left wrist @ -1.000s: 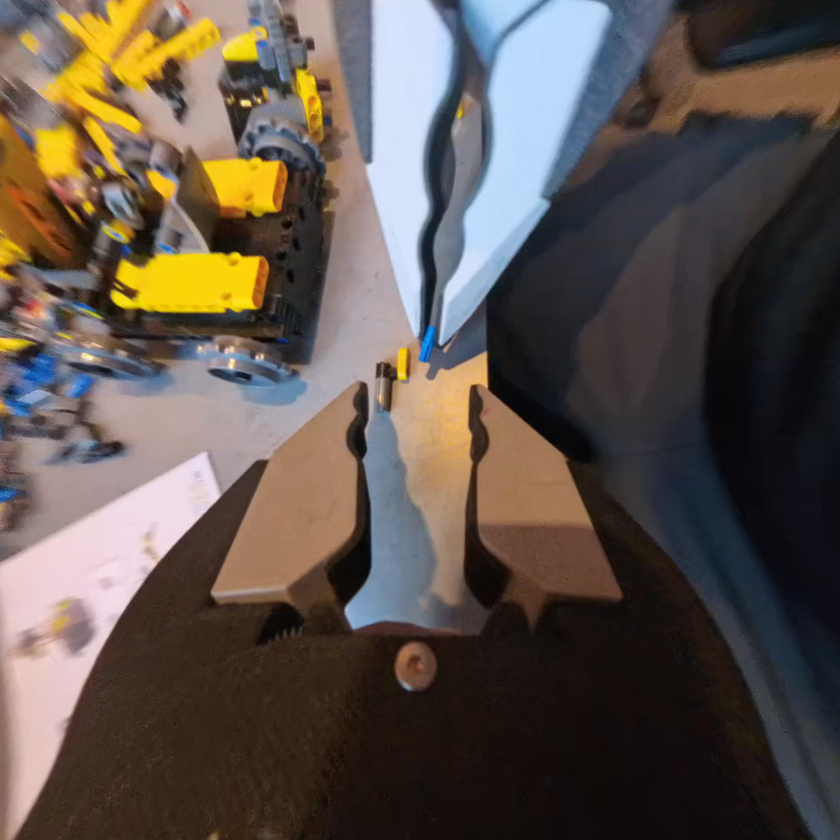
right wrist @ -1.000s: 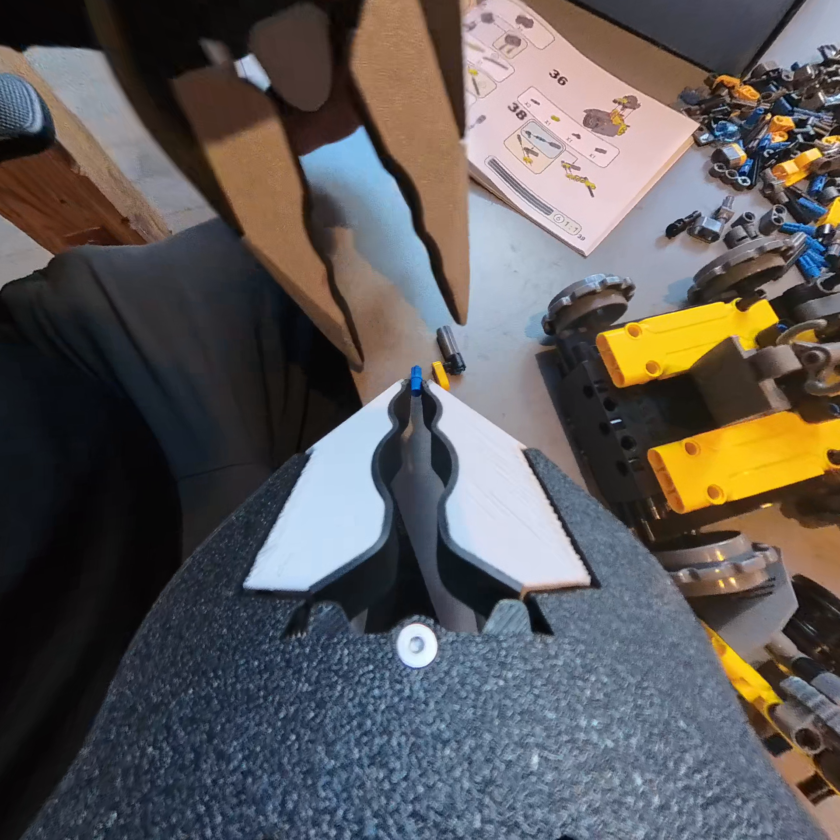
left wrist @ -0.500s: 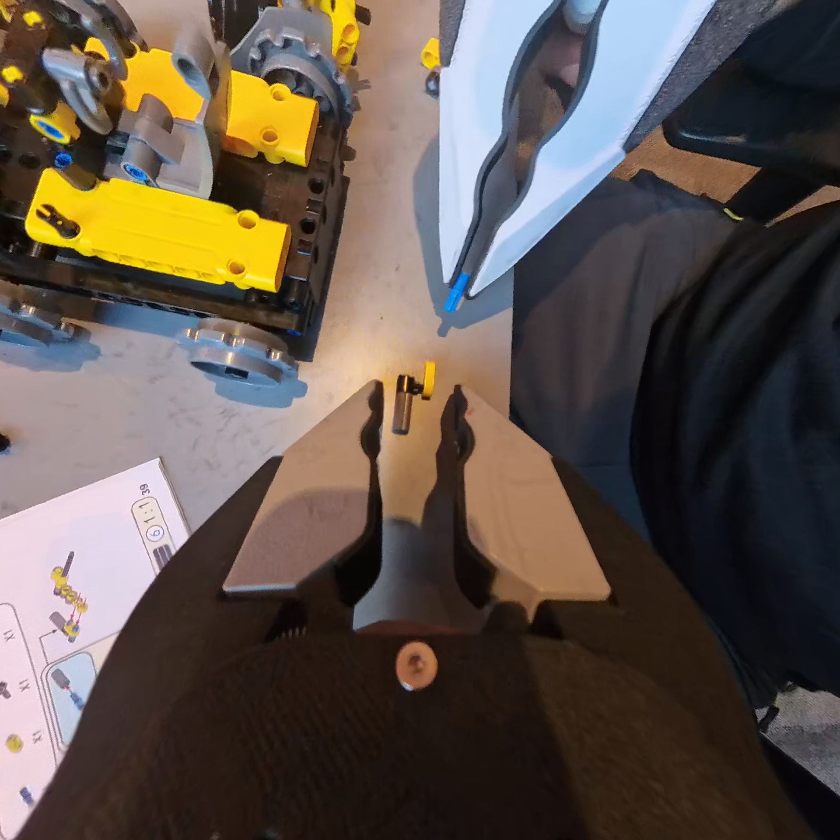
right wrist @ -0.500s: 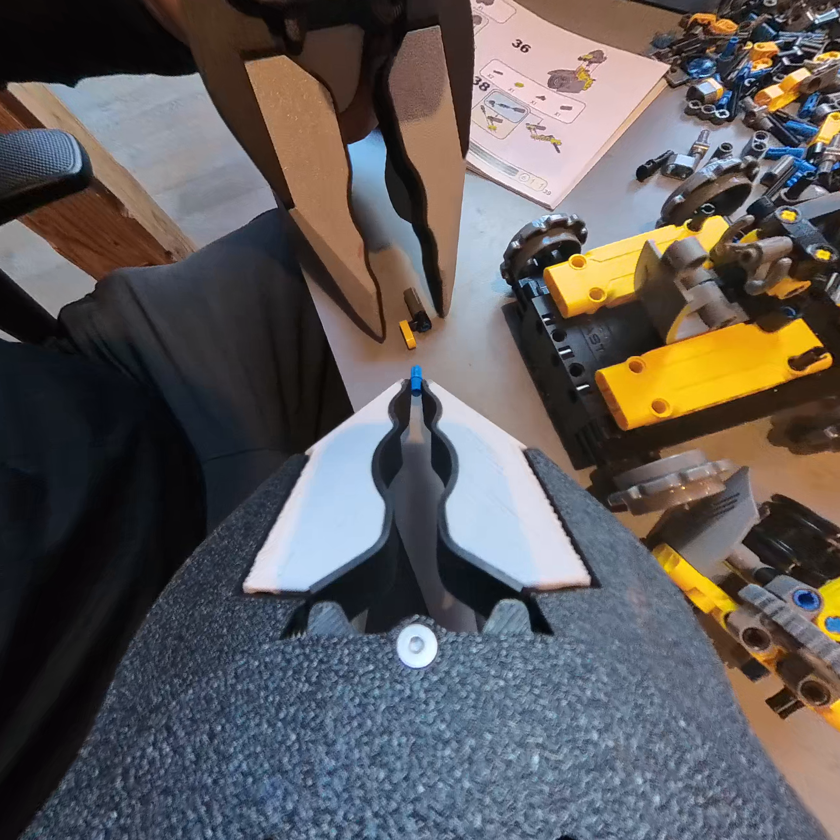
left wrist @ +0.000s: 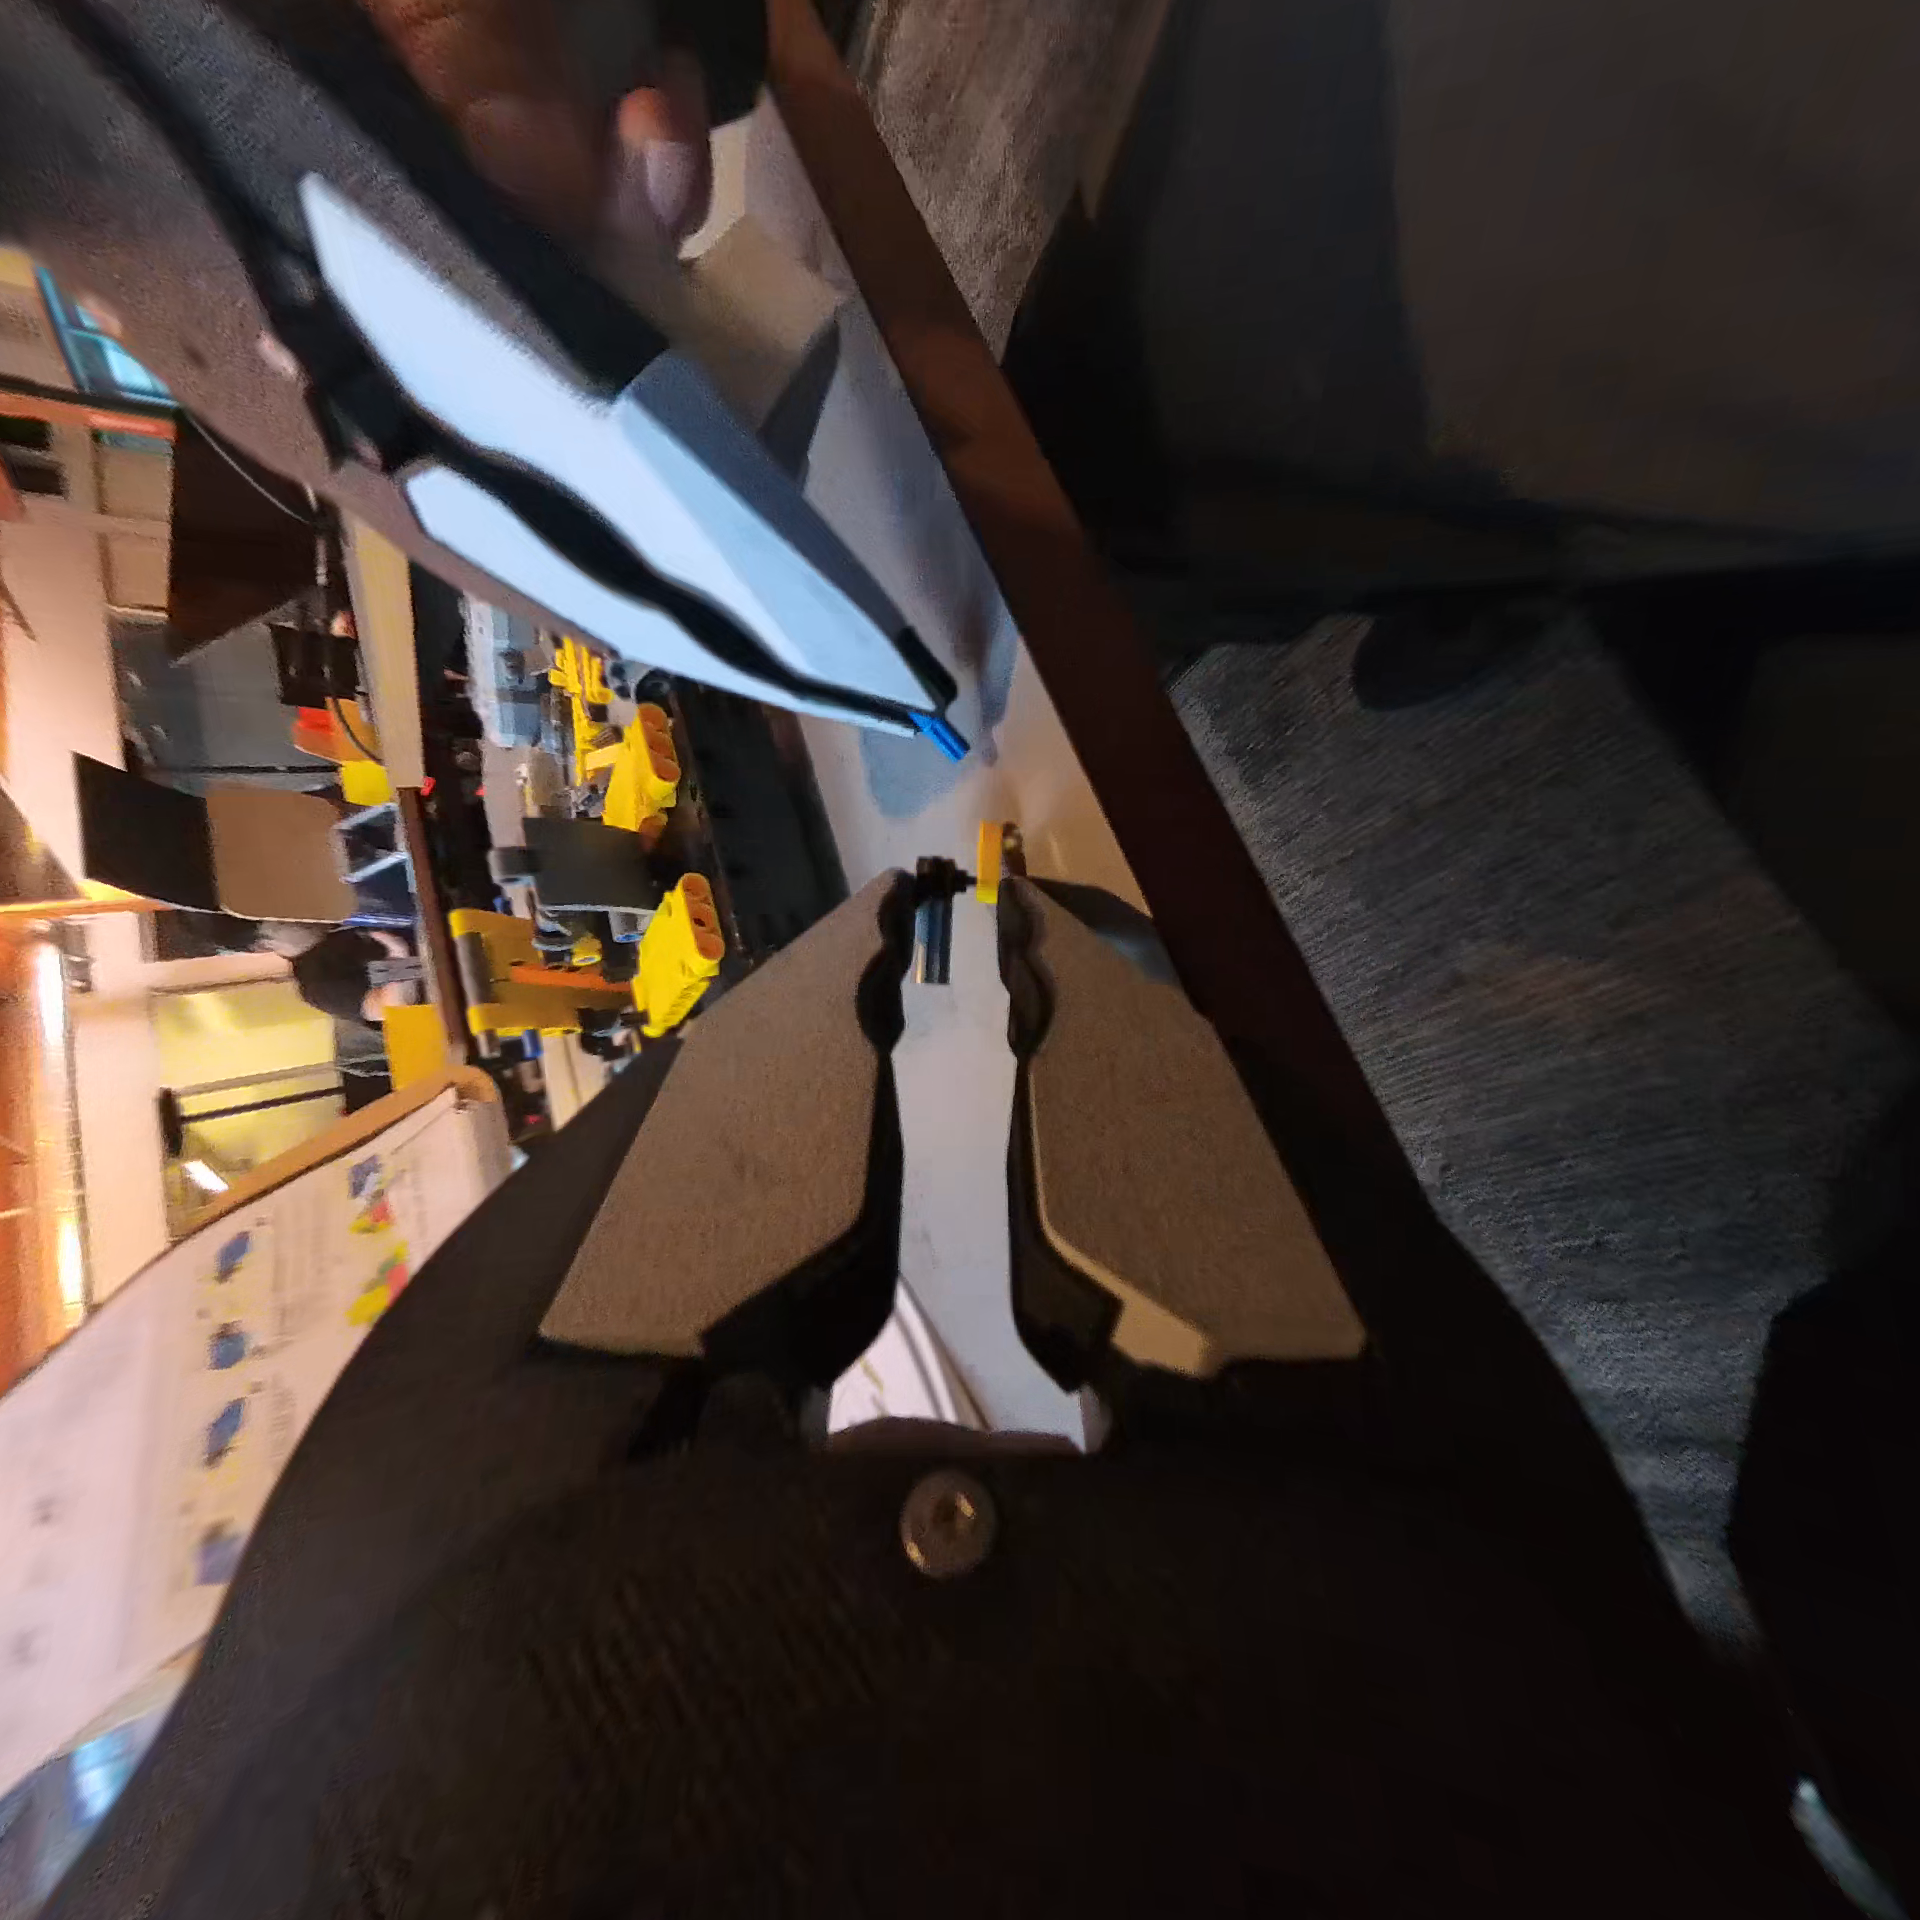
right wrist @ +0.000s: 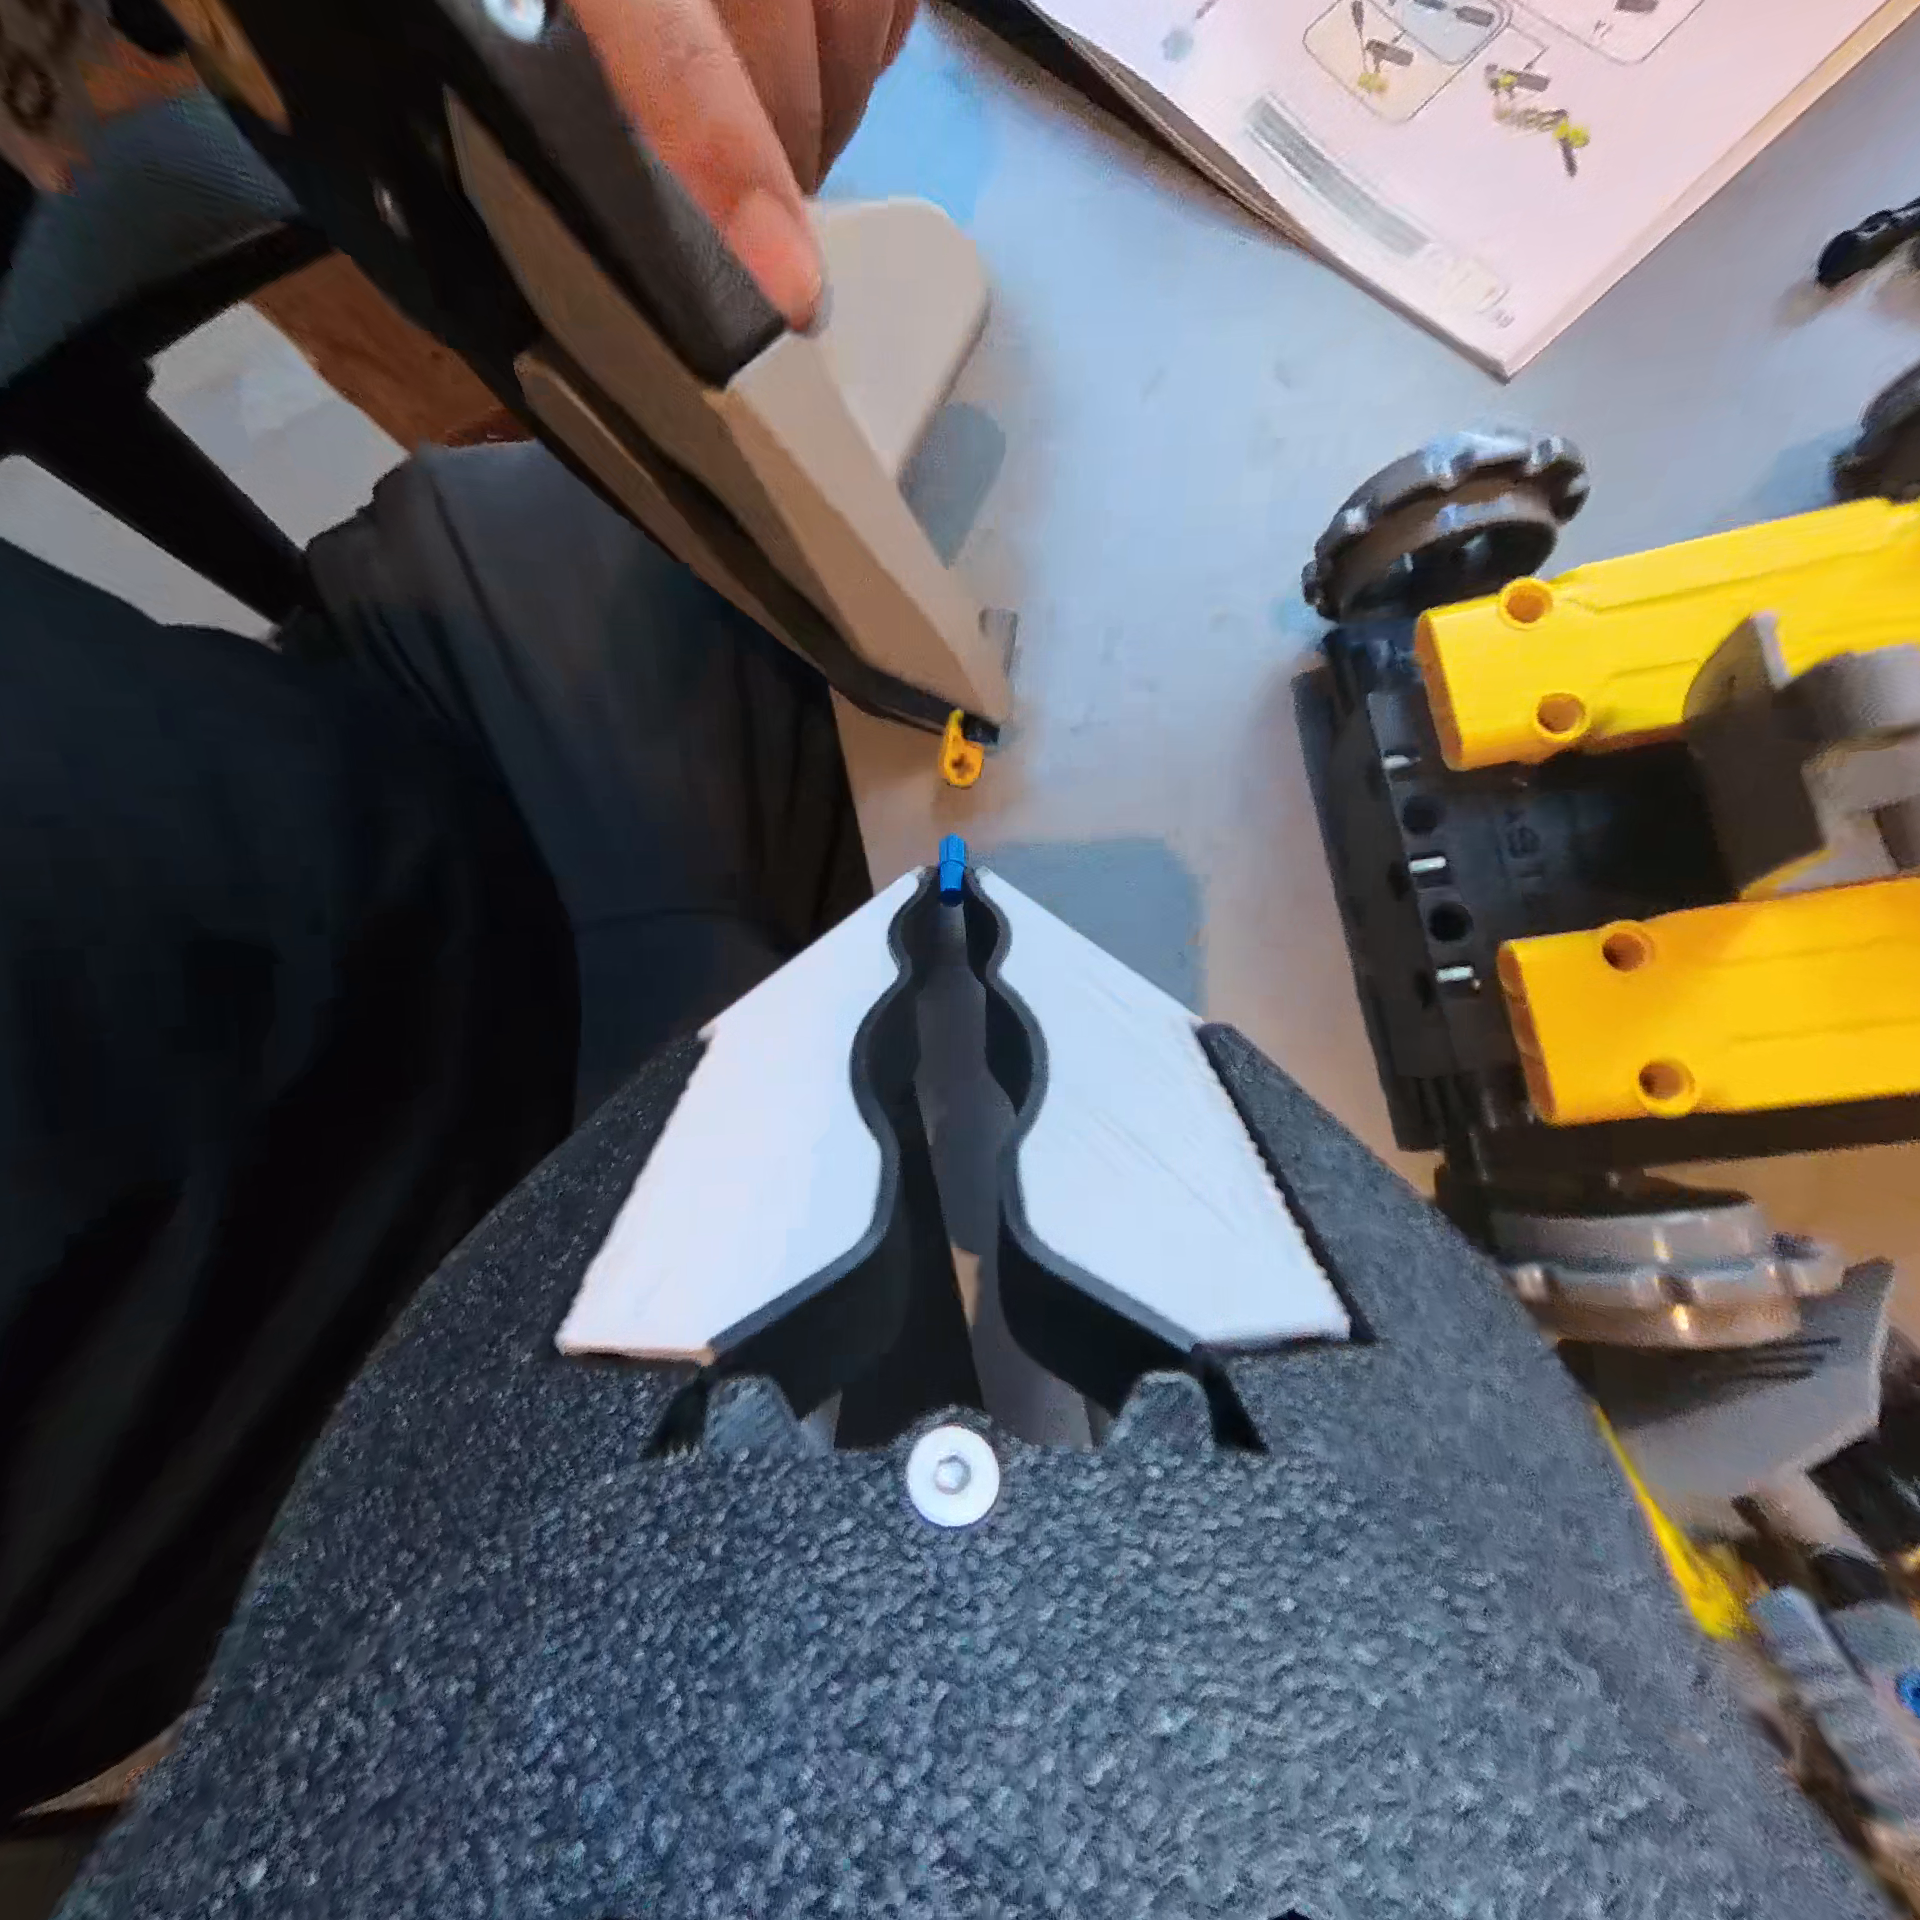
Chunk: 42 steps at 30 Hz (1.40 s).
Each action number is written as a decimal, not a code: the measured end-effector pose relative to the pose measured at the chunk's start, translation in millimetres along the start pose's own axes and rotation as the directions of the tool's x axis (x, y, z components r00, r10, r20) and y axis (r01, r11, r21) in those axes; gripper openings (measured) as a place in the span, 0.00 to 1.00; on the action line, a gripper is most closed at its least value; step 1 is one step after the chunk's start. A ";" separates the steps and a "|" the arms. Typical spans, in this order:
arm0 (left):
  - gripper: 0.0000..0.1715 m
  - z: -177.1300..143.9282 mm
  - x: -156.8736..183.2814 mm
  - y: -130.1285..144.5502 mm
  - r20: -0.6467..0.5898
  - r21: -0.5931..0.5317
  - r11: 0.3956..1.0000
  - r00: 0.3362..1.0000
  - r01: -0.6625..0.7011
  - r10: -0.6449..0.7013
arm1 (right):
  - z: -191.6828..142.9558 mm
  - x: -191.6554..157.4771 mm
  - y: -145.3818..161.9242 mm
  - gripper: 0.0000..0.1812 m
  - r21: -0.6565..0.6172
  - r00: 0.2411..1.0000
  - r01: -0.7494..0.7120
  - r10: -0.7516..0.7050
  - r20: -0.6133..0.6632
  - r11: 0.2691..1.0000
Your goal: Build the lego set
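Left gripper [left wrist: 951, 899] now tilted, jaws narrowly parted around dark pin [left wrist: 932, 940]; right gripper [right wrist: 950, 883] clenched on blue peg [right wrist: 950, 868].

Left gripper [left wrist: 951, 894]: black ribbed housing, grey-brown fingers, one brass-coloured screw. Right gripper [right wrist: 948, 878]: speckled black housing, white fingers, white screw.

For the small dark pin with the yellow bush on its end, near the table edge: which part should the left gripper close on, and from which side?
Probably the bare dark shaft of the pin, approached lengthwise from the end opposite the yellow bush. The shaft already lies between the open fingers of the left gripper; the wider bush projects past the tips.
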<state>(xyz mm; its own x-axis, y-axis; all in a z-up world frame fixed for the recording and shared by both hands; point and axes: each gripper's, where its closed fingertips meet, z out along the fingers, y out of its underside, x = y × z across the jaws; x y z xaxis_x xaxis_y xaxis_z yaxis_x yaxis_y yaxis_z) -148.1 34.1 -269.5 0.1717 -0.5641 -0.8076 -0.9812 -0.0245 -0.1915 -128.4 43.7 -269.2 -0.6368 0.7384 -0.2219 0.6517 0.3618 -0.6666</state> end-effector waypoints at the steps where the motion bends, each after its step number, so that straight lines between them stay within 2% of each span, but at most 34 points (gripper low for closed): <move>1: 0.09 -0.1 -0.5 2.2 0.012 -0.016 0.999 1.000 -0.029 0.029 | 0.5 -0.8 -4.0 0.02 -0.009 1.000 -0.011 0.011 0.015 1.000; 4: 0.08 -0.6 -1.8 7.1 0.068 -0.049 0.994 0.993 -0.095 0.098 | 1.2 0.4 -12.8 0.02 -0.072 1.000 -0.001 0.002 0.018 0.997; 8: 0.09 -0.8 -2.0 6.1 0.107 -0.027 0.998 0.992 -0.064 0.067 | 5.2 5.3 -21.5 0.02 -0.159 1.000 0.003 0.000 0.023 0.987; 12: 0.08 -1.2 -2.9 6.7 0.143 -0.011 0.998 0.988 -0.055 0.056 | 10.9 6.8 -16.9 0.02 -0.270 0.999 0.041 -0.035 0.026 0.962; 20: 0.08 -1.9 -3.5 6.1 0.180 0.014 0.999 0.982 -0.051 0.047 | 10.8 5.8 -18.5 0.02 -0.373 0.998 0.062 -0.054 0.032 0.926; 33: 0.08 -2.1 -4.4 4.7 0.225 0.008 0.998 0.972 -0.069 0.065 | 9.9 5.4 -17.8 0.02 -0.487 0.998 0.037 -0.013 0.054 0.873; 42: 0.08 -2.6 -5.2 5.0 0.255 0.004 0.999 0.966 -0.052 0.049 | 12.6 6.1 -22.9 0.02 -0.465 0.998 0.011 0.019 0.058 0.885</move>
<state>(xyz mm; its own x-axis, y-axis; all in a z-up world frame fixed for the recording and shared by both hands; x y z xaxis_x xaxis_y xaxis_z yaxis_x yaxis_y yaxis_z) -154.2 34.8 -264.8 0.1399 -0.3355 -0.9316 -0.9885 0.0078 -0.1512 -152.4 32.7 -264.2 -0.6476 0.7105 -0.2754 0.7617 0.5930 -0.2612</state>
